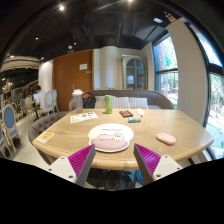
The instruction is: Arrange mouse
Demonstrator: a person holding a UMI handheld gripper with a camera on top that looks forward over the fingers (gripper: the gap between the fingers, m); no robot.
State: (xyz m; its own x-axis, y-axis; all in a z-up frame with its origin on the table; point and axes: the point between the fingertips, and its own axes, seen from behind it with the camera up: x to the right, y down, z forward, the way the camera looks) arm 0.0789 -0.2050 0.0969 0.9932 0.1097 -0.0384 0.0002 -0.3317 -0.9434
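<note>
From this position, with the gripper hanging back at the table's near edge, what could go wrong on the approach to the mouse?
1. The pink mouse lies well beyond the open gripper and off to one side, so a straight push forward would probably miss it.
2. The round white mouse pad sits just ahead of the fingers; a low approach could nudge it.
3. The mouse looks low and rounded, so the pads might slip off it.
</note>
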